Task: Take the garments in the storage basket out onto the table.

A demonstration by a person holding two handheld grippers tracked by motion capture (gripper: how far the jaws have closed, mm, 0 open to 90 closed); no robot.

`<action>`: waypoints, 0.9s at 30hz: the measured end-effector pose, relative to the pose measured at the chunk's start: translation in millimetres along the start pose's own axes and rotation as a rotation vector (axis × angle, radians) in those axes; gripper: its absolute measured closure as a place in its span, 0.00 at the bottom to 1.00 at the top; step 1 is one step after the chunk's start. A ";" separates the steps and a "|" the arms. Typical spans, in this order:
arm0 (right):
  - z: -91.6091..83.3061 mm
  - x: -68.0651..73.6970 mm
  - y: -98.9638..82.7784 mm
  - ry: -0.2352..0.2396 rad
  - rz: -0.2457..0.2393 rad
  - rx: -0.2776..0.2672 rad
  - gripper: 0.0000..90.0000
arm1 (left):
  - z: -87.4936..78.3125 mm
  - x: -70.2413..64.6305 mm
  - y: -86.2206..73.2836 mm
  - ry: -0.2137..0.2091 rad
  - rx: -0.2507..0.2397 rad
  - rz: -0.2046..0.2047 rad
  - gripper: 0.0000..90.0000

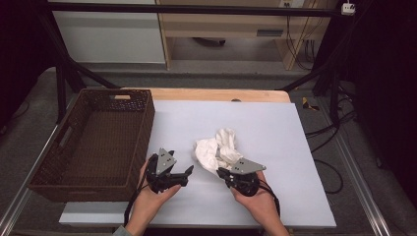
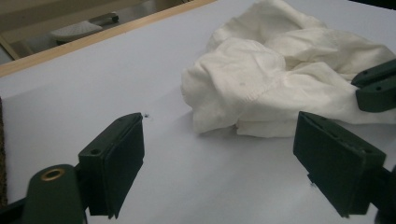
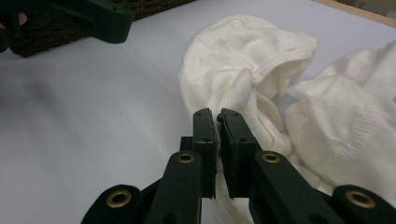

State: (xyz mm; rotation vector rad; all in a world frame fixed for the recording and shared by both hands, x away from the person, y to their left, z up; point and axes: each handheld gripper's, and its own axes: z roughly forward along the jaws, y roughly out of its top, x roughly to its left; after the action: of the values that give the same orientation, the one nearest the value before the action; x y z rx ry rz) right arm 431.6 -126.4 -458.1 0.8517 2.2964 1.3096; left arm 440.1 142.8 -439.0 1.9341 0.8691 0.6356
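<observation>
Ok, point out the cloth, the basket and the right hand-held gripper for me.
cloth (image 1: 212, 150), high view, on its crumpled middle.
basket (image 1: 140, 142), high view, on its right wall.
right hand-held gripper (image 3: 218, 117), right gripper view, between its jaw tips.

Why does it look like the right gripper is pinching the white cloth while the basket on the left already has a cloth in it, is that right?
Not quite: the basket is empty, as the high view shows. The rest stands: the right gripper has its jaws closed on a fold of the white cloth, which lies crumpled on the table, right of the basket.
</observation>
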 end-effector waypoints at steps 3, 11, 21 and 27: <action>1.3 3.8 -0.8 0.011 -0.008 0.013 0.95 | -0.1 0.5 -0.2 0.004 0.001 0.001 0.18; 1.7 9.9 -4.1 0.028 -0.027 0.046 0.95 | 0.3 -0.9 -0.2 0.004 0.001 0.001 0.18; -0.2 12.0 -10.4 0.057 -0.018 0.073 0.92 | 0.5 -1.2 -0.4 0.005 0.005 0.004 0.18; -5.4 6.3 -9.3 0.026 0.017 0.061 0.70 | 1.0 -0.6 -1.0 0.007 0.007 0.004 0.18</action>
State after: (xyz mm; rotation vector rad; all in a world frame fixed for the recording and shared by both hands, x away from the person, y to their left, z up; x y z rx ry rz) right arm 420.8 -129.3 -463.5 0.8808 2.3653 1.2706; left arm 440.0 142.2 -440.3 1.9411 0.8730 0.6429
